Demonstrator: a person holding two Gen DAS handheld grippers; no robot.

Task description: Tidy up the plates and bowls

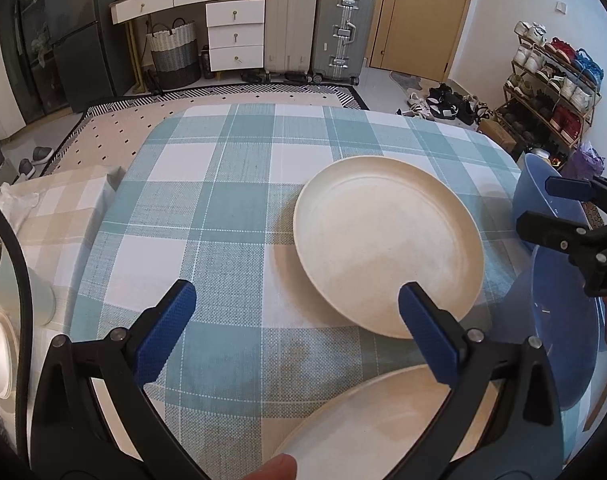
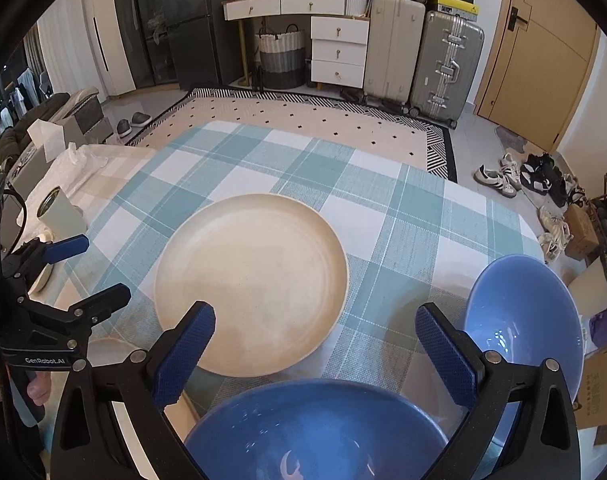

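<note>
Left hand-held gripper [image 1: 297,312]: fingers spread apart, holding nothing, hovering low over the checked worktop [image 1: 207,216]. Right hand-held gripper [image 2: 315,336]: also apart and empty, poised above the near blue bowl [image 2: 315,432].

Far cream plate [image 2: 251,284] lying flat mid-worktop, just ahead of both tools. Near cream plate [image 1: 367,420] at the front edge, under the left tool's right finger. Far blue bowl [image 2: 523,320] at the right edge of the worktop, just beside the near bowl; touching or not, cannot tell.

Probably early in the job: nothing stacked yet, plates apart, bowls apart.

Risks from here: flat plate, thin rim, so pads likely to slip off unless closed squarely over the edge. Bowl near the worktop edge, easily nudged off by a careless sweep. Both tools close together over the same plate, so a clash if both reach at once.
</note>
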